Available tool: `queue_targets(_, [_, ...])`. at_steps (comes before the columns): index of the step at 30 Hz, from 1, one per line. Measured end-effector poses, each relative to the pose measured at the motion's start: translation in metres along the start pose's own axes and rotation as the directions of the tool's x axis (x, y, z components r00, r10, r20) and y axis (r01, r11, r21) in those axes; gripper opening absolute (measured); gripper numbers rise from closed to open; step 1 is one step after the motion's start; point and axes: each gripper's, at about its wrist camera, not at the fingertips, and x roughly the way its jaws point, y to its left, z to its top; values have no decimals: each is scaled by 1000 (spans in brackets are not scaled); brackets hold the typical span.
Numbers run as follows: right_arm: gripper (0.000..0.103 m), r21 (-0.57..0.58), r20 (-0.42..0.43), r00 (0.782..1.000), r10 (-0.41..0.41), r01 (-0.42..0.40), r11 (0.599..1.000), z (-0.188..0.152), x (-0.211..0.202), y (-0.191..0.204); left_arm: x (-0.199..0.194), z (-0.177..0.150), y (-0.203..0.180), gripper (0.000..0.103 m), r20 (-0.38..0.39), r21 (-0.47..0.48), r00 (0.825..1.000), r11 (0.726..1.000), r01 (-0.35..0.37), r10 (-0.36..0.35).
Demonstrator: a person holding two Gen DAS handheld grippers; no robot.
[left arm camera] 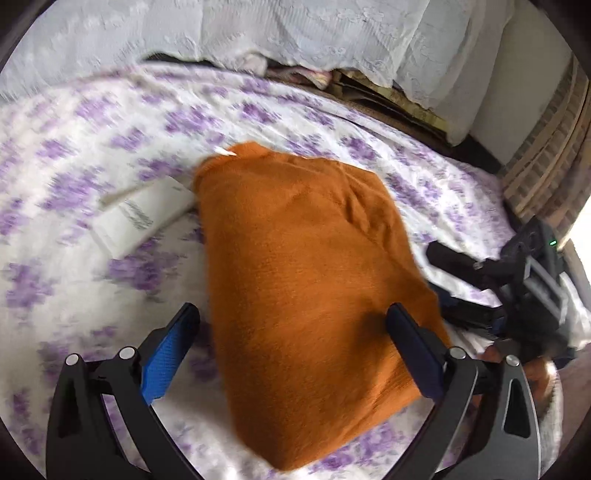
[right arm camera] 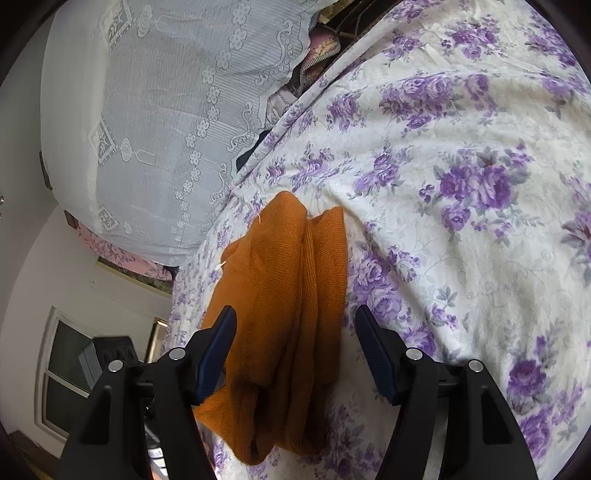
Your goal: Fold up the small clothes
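An orange knit garment [left arm camera: 310, 280] lies folded into a thick bundle on a bed sheet with purple flowers [left arm camera: 92, 177]. My left gripper [left arm camera: 291, 321] is open just above the bundle's near end, one finger on each side of it. My right gripper [right arm camera: 295, 328] is open too, straddling the bundle's folded layers [right arm camera: 295, 295] from its side. The right gripper also shows in the left wrist view [left arm camera: 517, 280], at the bundle's right edge. Neither gripper holds the cloth.
A white paper tag or booklet [left arm camera: 144, 214] lies on the sheet left of the garment. A white lace cover [left arm camera: 258, 33] drapes over things behind the bed. A brick wall [left arm camera: 546, 173] stands at the right. A window [right arm camera: 74, 369] shows low in the right wrist view.
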Motion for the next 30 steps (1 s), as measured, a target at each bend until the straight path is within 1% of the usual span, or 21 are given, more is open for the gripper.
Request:
queue_targets(1, [67,-12,-9,1000,-15,15,1000,2,5,2,8,3,3,98,-34,-22,998,999,44,-45])
queue_targets(2, [67,-28,-16,999,-33,33,999,4,9,4,18,6,10,98,-71,-66,994,995,81,-85])
queue_targets(3, [67,-42,-22,999,-48,47,998,4,13,6,22,8,14,98,-70,-91,992,991,94,-101])
queue_targets(5, [67,-86,-36,995,-91,88,992,8,25,13,22,11,15,98,-64,-94,990,989,117,-123])
queue_targets(8, [66,-114,-38,993,-110,105,988,13,38,19,23,10,15,97,-57,-96,987,985,144,-150])
queue_targets(9, [64,-114,-35,994,-108,103,988,14,41,20,22,10,13,95,-52,-91,988,986,141,-146])
queue_targets(10, [55,-108,-34,995,-92,88,990,15,44,20,21,9,12,88,-47,-89,989,987,134,-139])
queue_targets(11, [49,-105,-37,996,-76,72,992,14,46,20,19,9,10,84,-37,-87,992,989,118,-121])
queue_targets(13, [36,-111,-22,998,-60,58,992,11,41,22,15,9,8,73,-27,-79,994,992,102,-104])
queue_targets(14, [33,-111,-13,999,-52,50,993,11,37,24,12,9,6,70,-20,-70,996,993,91,-92])
queue_targets(15, [32,-111,-1,999,-44,44,993,11,32,27,8,10,4,66,-13,-62,996,994,85,-86])
queue_targets(16, [31,-116,18,999,-40,42,992,11,26,31,5,11,0,62,-6,-51,996,995,85,-86])
queue_targets(17, [31,-125,41,998,-43,47,991,10,18,35,0,12,-7,61,-5,-34,996,995,93,-93])
queue_targets(19, [31,-136,78,996,-35,46,990,10,-1,43,-8,14,-21,60,2,-4,996,996,90,-90])
queue_targets(21, [31,-131,105,994,-21,35,991,13,-21,46,-18,18,-44,60,21,49,996,996,81,-82])
queue_targets(23, [31,-129,139,990,-9,27,991,17,-47,49,-28,23,-64,60,32,85,994,992,98,-101])
queue_targets(26, [31,-124,186,982,-12,36,992,22,-90,49,-33,31,-101,60,25,128,989,981,144,-148])
queue_targets(28, [31,-110,218,975,-31,56,992,25,-122,47,-31,34,-127,60,12,155,985,973,170,-174])
queue_targets(30, [31,-101,252,966,-57,85,991,28,-151,43,-29,37,-162,60,-4,196,978,959,204,-207])
